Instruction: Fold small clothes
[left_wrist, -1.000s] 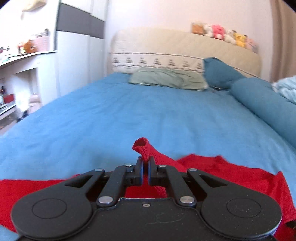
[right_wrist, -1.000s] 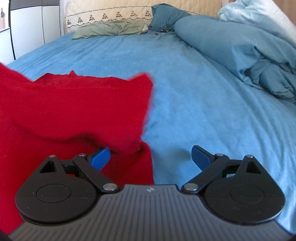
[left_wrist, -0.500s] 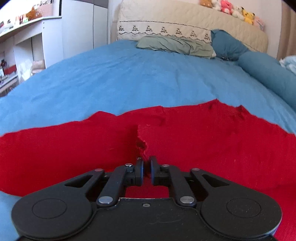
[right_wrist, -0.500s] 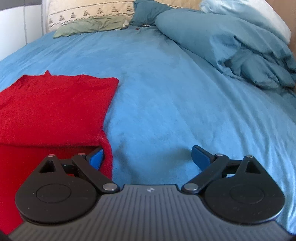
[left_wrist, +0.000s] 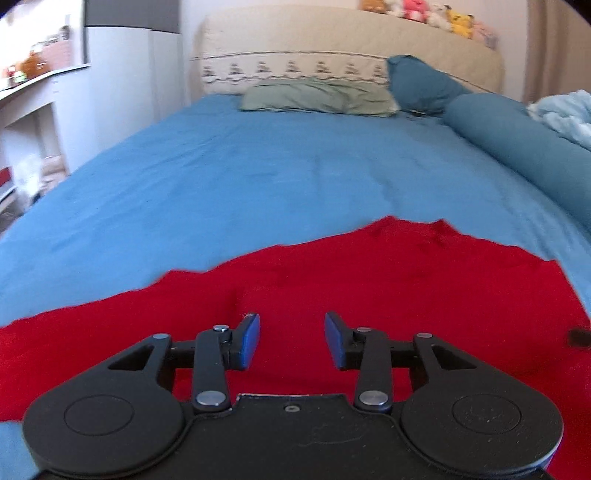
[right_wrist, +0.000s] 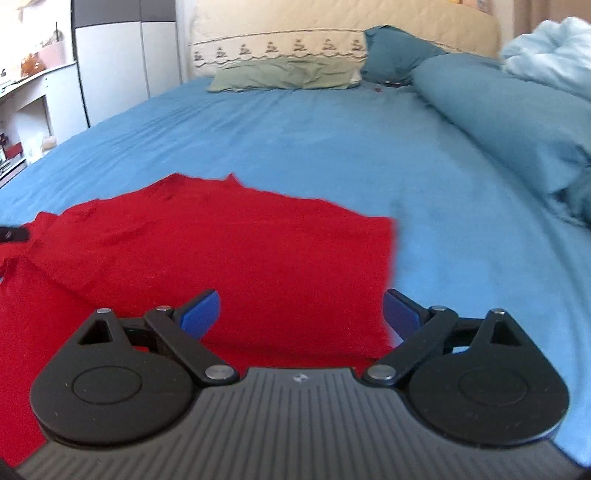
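since a second ago the left gripper (left_wrist: 291, 341) has let go of the red garment (left_wrist: 369, 280): its fingers (left_wrist: 246, 343), then pinched on a raised fold of the cloth, have just been opening and now stand apart with nothing pressed between them, only the flat cloth below. the garment, which hung lifted and bunched before, now lies spread and folded over on the blue bed sheet (left_wrist: 258, 177), its far edge uneven. the right gripper (right_wrist: 301, 314) has shifted toward the garment, so the red cloth now fills the space between its wide-apart fingers (right_wrist: 201, 314); the garment's right edge (right_wrist: 389, 266) runs just inside the right finger, and the pads do not press on it. at the head of the bed lie a green pillow (left_wrist: 317, 98), a teal pillow (left_wrist: 417, 85) and a rolled blue duvet (right_wrist: 498, 114).
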